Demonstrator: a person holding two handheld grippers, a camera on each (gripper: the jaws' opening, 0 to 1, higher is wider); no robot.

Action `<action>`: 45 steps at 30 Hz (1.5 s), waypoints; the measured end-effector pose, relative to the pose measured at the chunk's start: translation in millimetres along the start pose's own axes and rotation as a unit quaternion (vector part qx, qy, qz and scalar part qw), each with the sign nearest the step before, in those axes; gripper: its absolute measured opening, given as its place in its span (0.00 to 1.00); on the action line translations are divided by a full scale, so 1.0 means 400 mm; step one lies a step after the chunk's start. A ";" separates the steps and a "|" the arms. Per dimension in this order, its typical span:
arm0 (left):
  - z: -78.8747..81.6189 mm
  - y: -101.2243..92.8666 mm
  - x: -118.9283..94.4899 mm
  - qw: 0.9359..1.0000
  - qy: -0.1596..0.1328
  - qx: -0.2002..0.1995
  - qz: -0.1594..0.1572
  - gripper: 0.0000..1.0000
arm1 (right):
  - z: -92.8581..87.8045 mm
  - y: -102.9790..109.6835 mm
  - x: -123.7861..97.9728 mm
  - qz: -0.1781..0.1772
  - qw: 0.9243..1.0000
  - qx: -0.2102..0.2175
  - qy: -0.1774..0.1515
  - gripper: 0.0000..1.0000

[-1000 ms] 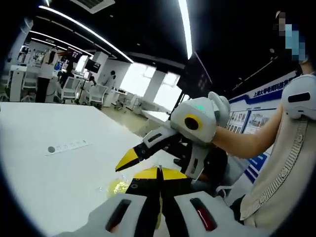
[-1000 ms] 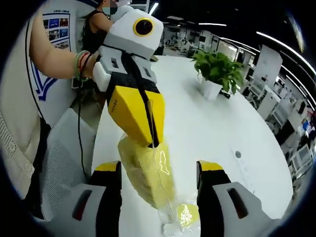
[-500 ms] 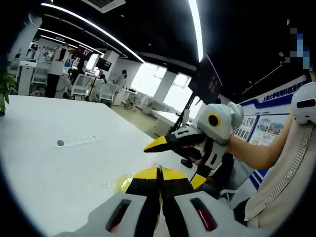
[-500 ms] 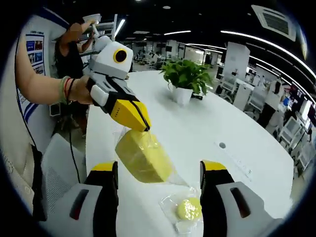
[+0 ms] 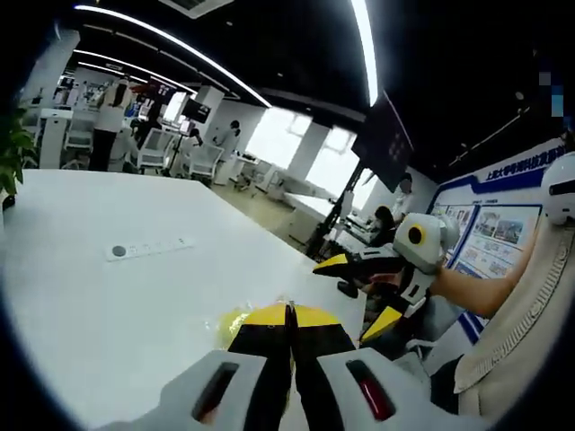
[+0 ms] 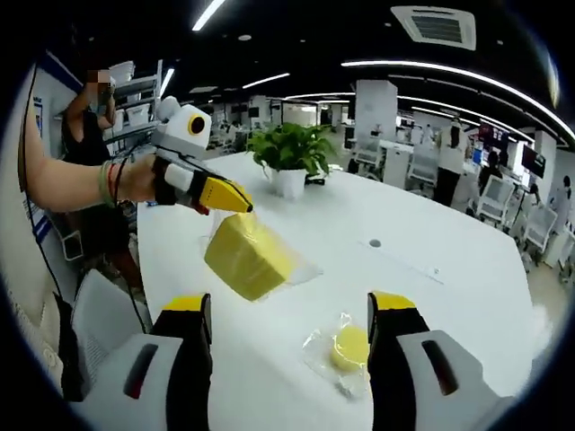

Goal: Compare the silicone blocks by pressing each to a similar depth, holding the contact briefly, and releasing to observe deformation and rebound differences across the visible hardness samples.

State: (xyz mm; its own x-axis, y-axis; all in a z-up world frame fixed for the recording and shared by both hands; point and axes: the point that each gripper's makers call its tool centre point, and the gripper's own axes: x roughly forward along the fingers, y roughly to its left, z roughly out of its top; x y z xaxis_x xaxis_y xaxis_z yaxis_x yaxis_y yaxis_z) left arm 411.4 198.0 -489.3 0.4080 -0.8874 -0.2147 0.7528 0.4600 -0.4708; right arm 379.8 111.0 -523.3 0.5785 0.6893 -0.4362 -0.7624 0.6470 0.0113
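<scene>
In the right gripper view, the right gripper (image 6: 287, 310) is hovering over the white table (image 6: 431, 296) with its yellow-tipped jaws standing wide apart and nothing between them. Just beyond them a small round yellow silicone sample (image 6: 349, 346) is lying flat on the tabletop inside a clear wrapper. Past it, the left gripper (image 6: 241, 205) is reaching in from the left, its jaws closed to a point and pinching the clear bag of a large yellow silicone block (image 6: 244, 256); the block is hanging tilted below the tips, apparently just off the table, though that is hard to judge from this angle. A hand (image 6: 144, 178) with bands at the wrist is gripping the tool. Farther back a potted plant (image 6: 289, 157) in a white pot is standing on the table, with office chairs and desks beyond.

In the left gripper view, the left gripper's (image 5: 289, 316) jaws are pressing together, a sliver of yellow (image 5: 226, 325) showing just beside the tips. Farther off to the right, the right gripper (image 5: 370, 292) is being held well apart from them, jaws spread open, near the table edge (image 5: 296, 269). A flush socket strip (image 5: 148, 248) is sitting in the tabletop beyond.
</scene>
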 end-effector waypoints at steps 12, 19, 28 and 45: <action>-0.028 0.025 0.008 1.000 0.008 -0.015 0.019 0.00 | -0.092 0.013 -0.076 -0.061 0.997 0.046 -0.024 0.62; -0.049 0.065 0.015 0.999 0.009 -0.028 0.039 0.00 | -0.145 0.031 -0.104 -0.075 0.993 0.083 -0.030 0.65; -0.111 0.140 0.046 0.997 0.027 -0.050 0.054 0.00 | -0.239 0.044 -0.126 -0.094 0.989 0.112 0.008 0.68; -0.165 0.222 0.140 0.989 0.025 -0.143 0.013 0.00 | -0.311 0.016 -0.161 -0.121 0.980 0.152 0.039 0.69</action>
State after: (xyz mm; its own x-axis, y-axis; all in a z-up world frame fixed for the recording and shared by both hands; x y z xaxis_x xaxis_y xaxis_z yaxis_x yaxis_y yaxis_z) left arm 467.2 187.2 -599.6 0.3942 -0.8790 -0.2684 0.5625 0.4617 -0.6858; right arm 301.6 30.1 -607.1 0.6995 0.4837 -0.5261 -0.4760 0.8644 0.1619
